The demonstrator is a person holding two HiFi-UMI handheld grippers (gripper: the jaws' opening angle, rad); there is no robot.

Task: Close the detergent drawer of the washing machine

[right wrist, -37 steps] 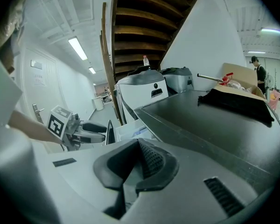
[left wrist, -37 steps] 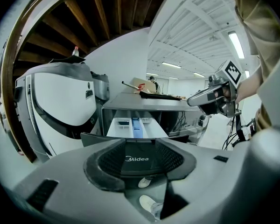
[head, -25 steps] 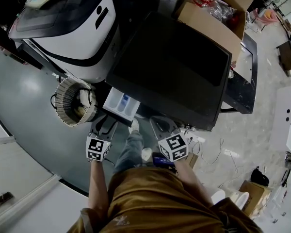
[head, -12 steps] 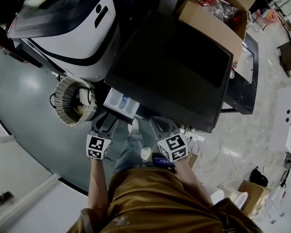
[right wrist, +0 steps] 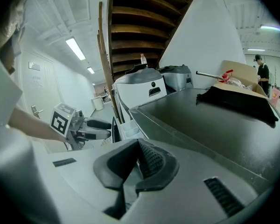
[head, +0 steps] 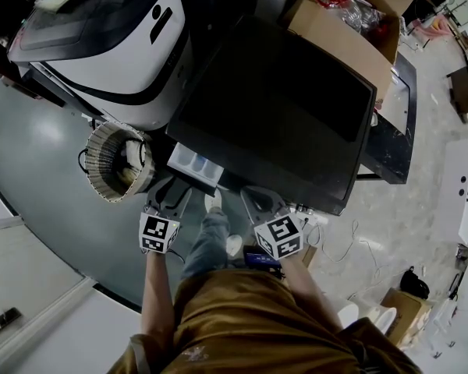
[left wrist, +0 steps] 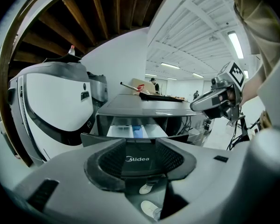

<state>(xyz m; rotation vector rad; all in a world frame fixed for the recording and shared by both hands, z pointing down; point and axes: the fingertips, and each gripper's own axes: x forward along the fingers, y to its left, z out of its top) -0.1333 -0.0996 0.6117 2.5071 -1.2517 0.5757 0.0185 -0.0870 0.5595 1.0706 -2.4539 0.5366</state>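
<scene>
The washing machine [head: 273, 107] has a dark flat top. Its detergent drawer [head: 193, 164] sticks out a short way at the front left, showing white compartments and a blue insert [left wrist: 136, 130]. My left gripper [head: 168, 199] is open, its jaws spread right at the drawer's dark front panel [left wrist: 137, 159], which fills the gap between them in the left gripper view. My right gripper [head: 261, 202] hangs shut in front of the machine, to the right of the drawer, touching nothing. The right gripper view looks along the machine's top, with the left gripper [right wrist: 91, 129] at the drawer.
A white and black appliance [head: 117, 45] stands left of the washing machine, with a woven basket [head: 117, 162] in front of it. A cardboard box [head: 351, 22] sits on the far side. Cables [head: 343, 244] lie on the floor at right. The person's shoes [head: 215, 201] are below the drawer.
The drawer has slid further into the machine, and my left gripper has moved forward with it. The right gripper has barely moved.
</scene>
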